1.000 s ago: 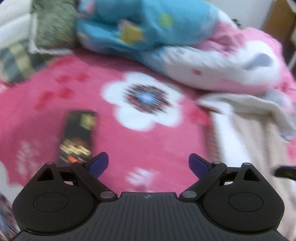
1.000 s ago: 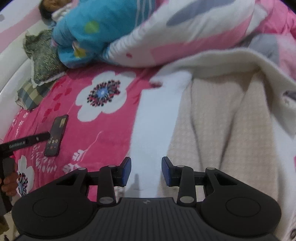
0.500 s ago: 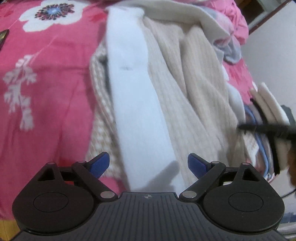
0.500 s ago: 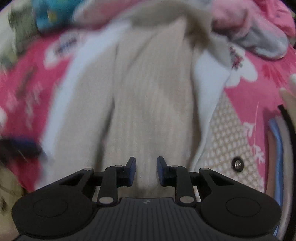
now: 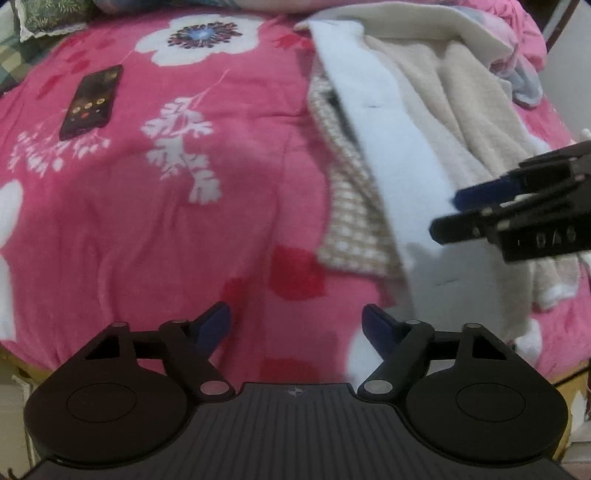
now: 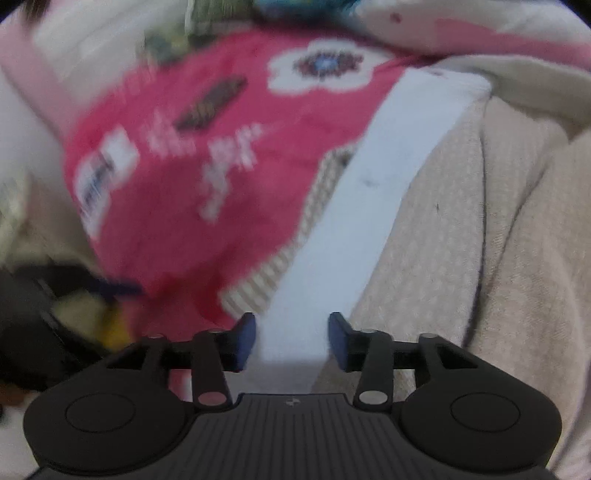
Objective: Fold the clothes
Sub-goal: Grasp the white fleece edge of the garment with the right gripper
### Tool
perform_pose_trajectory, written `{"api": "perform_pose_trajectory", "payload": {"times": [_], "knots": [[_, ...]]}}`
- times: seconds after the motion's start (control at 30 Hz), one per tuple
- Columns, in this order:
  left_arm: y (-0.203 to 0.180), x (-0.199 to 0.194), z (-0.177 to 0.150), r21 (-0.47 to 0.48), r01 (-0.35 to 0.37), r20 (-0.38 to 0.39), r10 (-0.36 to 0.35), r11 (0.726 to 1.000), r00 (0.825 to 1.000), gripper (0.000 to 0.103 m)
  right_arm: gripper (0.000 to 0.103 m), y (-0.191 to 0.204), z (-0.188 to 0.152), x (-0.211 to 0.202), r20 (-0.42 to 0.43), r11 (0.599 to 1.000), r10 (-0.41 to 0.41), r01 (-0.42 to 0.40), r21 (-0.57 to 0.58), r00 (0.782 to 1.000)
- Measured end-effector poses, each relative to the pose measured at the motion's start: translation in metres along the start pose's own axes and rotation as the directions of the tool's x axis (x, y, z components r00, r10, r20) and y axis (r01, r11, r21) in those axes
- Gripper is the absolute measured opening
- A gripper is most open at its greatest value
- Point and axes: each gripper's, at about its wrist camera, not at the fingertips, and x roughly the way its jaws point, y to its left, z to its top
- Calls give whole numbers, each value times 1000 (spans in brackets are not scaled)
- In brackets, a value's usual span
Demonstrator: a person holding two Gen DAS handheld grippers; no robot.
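A cream fleece garment (image 5: 465, 122) with a white front band (image 5: 391, 140) and a checked lining lies spread on the pink flowered bedspread (image 5: 147, 206). My left gripper (image 5: 296, 325) is open and empty above the bedspread, left of the garment's lower edge. My right gripper (image 6: 291, 336) is open, its jaws on either side of the white band (image 6: 354, 206) at the garment's lower end, holding nothing. The right gripper also shows in the left wrist view (image 5: 480, 210), over the garment.
A black phone (image 5: 92, 101) lies on the bedspread at the left. Pillows (image 5: 44, 18) and a rolled quilt sit at the head of the bed. The bed's front edge is just below my left gripper.
The left gripper swung left and back off the garment to over the bedspread. The right gripper moved to the white band and opened wider.
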Motion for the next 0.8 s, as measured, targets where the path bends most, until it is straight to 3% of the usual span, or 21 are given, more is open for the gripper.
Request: {"api": "perform_pose_trajectory", "payload": {"times": [0.03, 0.17, 0.23, 0.3, 0.33, 0.4, 0.43, 0.6, 0.7, 0.73, 0.8], "knots": [[6, 3, 2, -25, 9, 16, -9, 1000, 1000, 69, 50, 5, 3, 4, -8, 1000, -19, 19, 1, 1000], [21, 8, 2, -147, 38, 55, -30, 988, 998, 58, 76, 20, 5, 19, -46, 999, -51, 50, -15, 998], [22, 7, 1, -162, 50, 57, -42, 985, 998, 57, 76, 31, 5, 32, -86, 990, -121, 113, -84, 989], [21, 5, 1, -160, 81, 49, -74, 984, 996, 57, 64, 32, 2, 37, -100, 979, -181, 170, -110, 978], [20, 6, 2, -154, 109, 42, -103, 982, 994, 58, 45, 28, 2, 32, -94, 976, -203, 193, -102, 975], [16, 11, 8, -135, 158, 27, -156, 978, 987, 60, 28, 9, 8, 21, -109, 988, -155, 154, -24, 982], [12, 17, 12, -122, 179, 17, -179, 976, 984, 60, 12, -4, 11, 13, -120, 989, -138, 144, 39, 983], [-2, 49, 31, -148, 244, -7, -248, 958, 969, 64, 9, -62, 11, -25, -113, 955, -217, 235, 180, 970], [-14, 65, 38, -158, 218, -18, -224, 963, 974, 59, 9, -97, 3, -34, -122, 927, -257, 281, 247, 959], [-18, 66, 39, -152, 201, -10, -205, 968, 979, 55, 9, -108, 1, -35, -118, 919, -249, 273, 285, 961], [-19, 62, 43, -160, 171, 2, -173, 972, 985, 24, 9, -119, -2, -38, -102, 907, -238, 259, 332, 966]]}}
